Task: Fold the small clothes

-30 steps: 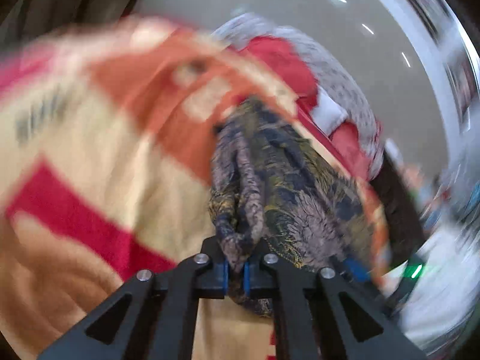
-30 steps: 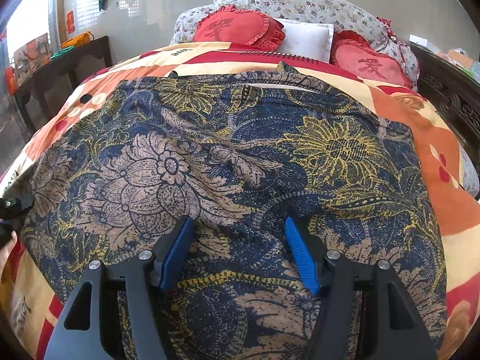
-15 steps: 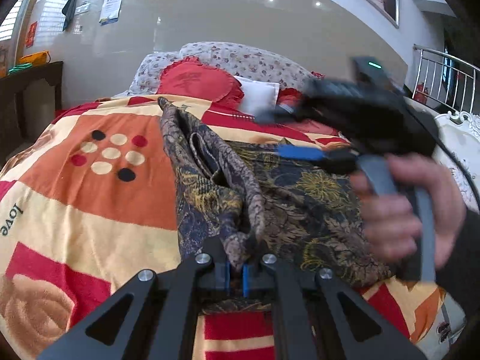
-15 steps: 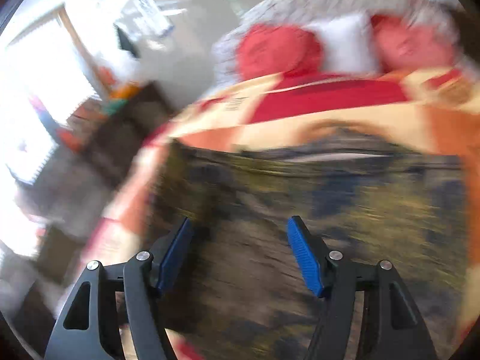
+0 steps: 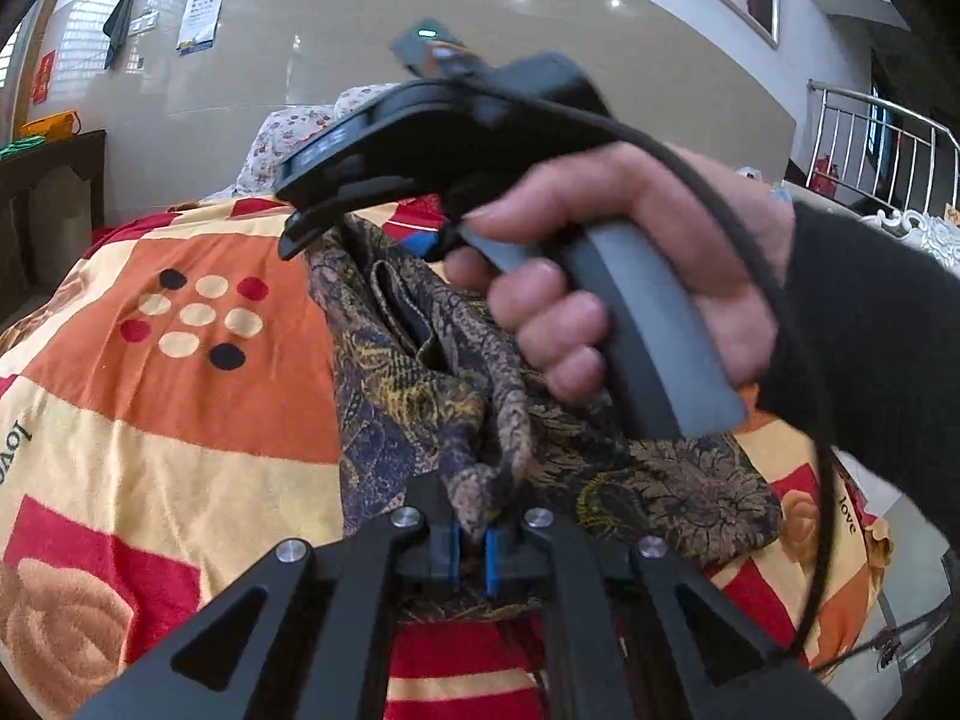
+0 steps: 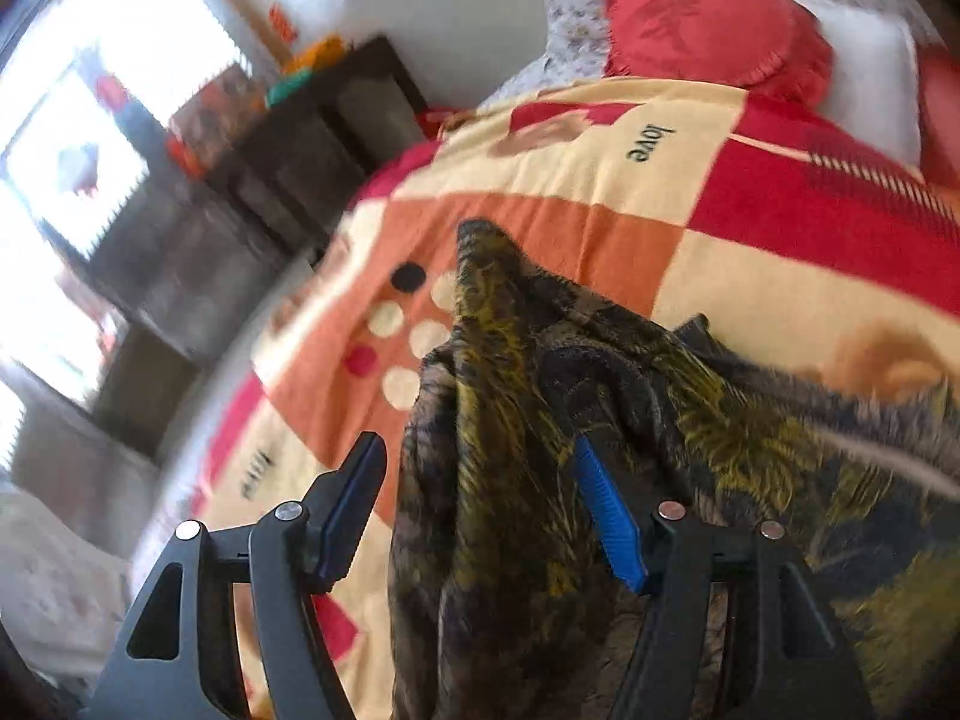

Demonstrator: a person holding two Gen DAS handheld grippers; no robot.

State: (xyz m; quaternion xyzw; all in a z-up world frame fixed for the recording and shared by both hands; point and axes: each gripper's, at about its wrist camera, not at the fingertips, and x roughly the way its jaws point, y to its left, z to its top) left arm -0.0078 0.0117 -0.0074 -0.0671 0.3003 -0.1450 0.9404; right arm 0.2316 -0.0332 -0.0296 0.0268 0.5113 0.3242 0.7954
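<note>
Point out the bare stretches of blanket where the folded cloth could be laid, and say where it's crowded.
Free: the orange dotted patch left of the patterned garment, and the cream and red blanket between garment and red pillow. Crowded: the middle, where the left gripper pinches the garment and the open right gripper straddles its fold.
</note>
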